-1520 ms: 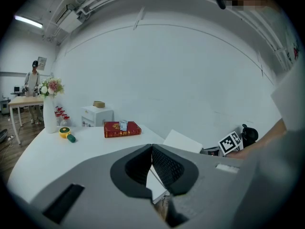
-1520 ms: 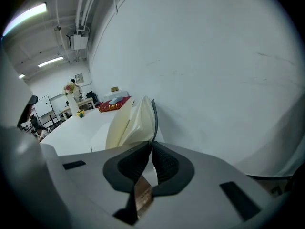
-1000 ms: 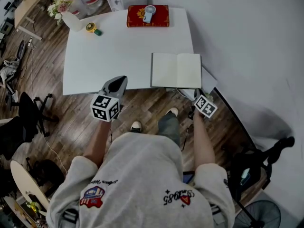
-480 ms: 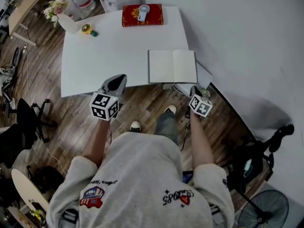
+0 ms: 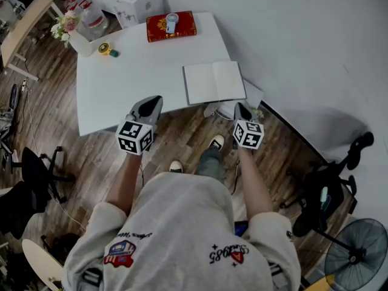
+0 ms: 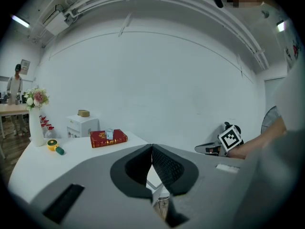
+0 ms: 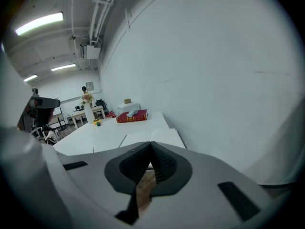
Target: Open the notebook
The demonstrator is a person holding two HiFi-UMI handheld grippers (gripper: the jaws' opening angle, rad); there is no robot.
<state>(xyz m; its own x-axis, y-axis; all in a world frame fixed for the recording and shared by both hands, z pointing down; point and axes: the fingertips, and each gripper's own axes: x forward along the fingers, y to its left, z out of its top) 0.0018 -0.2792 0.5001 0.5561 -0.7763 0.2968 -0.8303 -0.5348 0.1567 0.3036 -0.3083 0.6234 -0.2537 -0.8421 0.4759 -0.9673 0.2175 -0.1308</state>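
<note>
The notebook (image 5: 214, 82) lies open and flat near the front right edge of the white table (image 5: 121, 77), showing blank pages. It also appears just beyond my right jaws as the notebook (image 7: 152, 138). Both grippers hang off the table's front edge, over the wooden floor, and touch nothing. My left gripper (image 5: 153, 100) is shut and empty, left of the notebook. My right gripper (image 5: 241, 107) is shut and empty, just in front of the notebook's near right corner. The left gripper view shows the right gripper (image 6: 212, 149) off to the right.
A red book (image 5: 171, 26) with a small white fan on it lies at the table's far edge. A yellow-green item (image 5: 108, 50) and a flower vase (image 5: 70, 29) sit at the far left. A white wall runs along the right. An office chair (image 5: 36, 174) stands at the left.
My right gripper has risen and drawn left, closer to the notebook's near right corner. The left gripper has barely shifted. The notebook has stayed open.
</note>
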